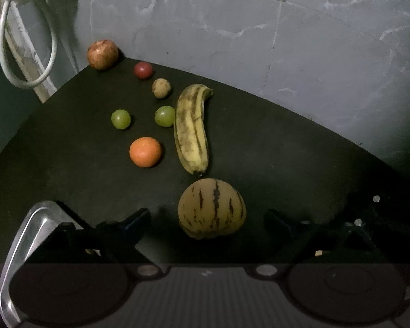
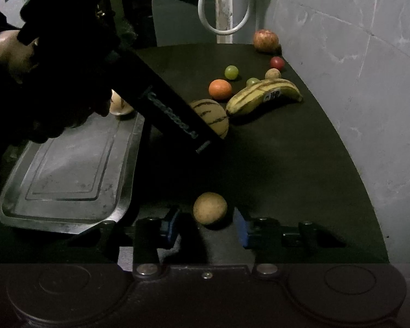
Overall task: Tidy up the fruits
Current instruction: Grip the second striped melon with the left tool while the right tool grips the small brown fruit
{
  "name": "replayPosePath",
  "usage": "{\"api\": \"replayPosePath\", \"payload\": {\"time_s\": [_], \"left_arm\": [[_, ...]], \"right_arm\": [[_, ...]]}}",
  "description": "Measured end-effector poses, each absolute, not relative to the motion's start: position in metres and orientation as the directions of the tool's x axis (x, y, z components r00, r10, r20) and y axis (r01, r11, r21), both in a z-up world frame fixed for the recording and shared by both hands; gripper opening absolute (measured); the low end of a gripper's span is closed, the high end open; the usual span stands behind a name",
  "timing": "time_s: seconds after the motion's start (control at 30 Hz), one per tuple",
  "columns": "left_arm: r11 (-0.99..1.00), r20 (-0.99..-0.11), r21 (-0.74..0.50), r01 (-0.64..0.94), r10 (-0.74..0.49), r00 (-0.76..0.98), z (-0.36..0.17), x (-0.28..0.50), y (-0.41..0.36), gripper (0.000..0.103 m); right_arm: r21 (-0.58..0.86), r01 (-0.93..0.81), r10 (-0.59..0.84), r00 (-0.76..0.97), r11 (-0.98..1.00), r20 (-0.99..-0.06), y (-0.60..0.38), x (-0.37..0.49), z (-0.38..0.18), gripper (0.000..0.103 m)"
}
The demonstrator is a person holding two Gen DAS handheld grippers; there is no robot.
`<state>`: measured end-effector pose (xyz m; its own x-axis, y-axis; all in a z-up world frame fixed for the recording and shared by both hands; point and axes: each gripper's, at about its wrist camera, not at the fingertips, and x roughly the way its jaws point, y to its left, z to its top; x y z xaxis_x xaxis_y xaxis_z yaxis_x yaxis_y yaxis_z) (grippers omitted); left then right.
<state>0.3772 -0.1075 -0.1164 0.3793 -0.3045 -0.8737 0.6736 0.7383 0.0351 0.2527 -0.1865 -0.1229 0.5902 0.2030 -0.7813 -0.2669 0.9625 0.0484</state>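
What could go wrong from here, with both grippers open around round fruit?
1. The right gripper brackets the small tan round fruit without touching it; an off-centre close could roll it across the dark table.
2. The left gripper straddles the striped yellow-brown melon, whose far side lies close to the spotted yellow banana; reaching deeper may nudge the banana.
3. The metal tray sits under the left arm, so both hands heading there could collide.

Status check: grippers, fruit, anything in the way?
Left gripper open around the striped melon. Right gripper open around a brown fruit. Tray holds one fruit. Nothing blocking.
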Motion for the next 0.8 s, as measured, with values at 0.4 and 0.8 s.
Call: {"api": "replayPosePath", "payload": {"time_s": [0.4, 0.8], "left_arm": [[0.743, -0.876, 0.029, 0.668, -0.303, 0.376, -0.121, 0.381, -0.112, 0.058], [0.794, -0.852, -0.052, 0.606, -0.351, 0.388, -0.110, 0.366, -0.087, 0.057]], "right_arm": [[0.049, -0.231, 0.181, 0.598, 0.972, -0.781, -0.188, 0.251, -0.121, 0.028], [0.046, -0.202, 0.166, 0.628, 0.978, -0.761, -0.180, 0.246, -0.104, 0.028]]}}
